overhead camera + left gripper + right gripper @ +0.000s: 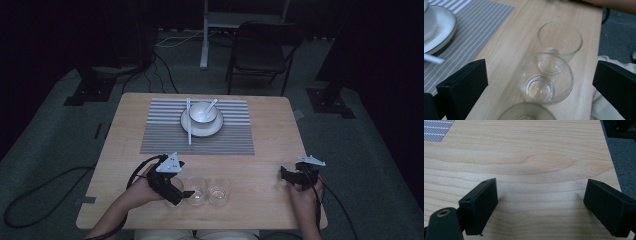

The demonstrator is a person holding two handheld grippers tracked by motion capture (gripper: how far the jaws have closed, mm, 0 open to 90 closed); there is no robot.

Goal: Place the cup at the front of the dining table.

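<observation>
Three clear empty glasses stand in a row near the table's front edge: left glass point(174, 186), middle glass point(196, 191), right glass point(219, 190). My left gripper point(179, 192) hovers over the left glass, open wide, looking along the row. In the left gripper view the left glass's rim point(526, 113) sits low between the jaws of the left gripper point(541, 75), with the middle glass point(546, 80) and the right glass point(560, 40) beyond. My right gripper point(286, 175) rests open at the table's right side, and the right gripper point(541, 197) has bare wood between its jaws.
A grey striped placemat point(165, 135) lies at the table's far middle. On it are a white plate point(187, 127), a white bowl point(202, 112) with a spoon point(213, 104), and white chopsticks point(189, 125). A folding chair point(262, 50) stands beyond the table.
</observation>
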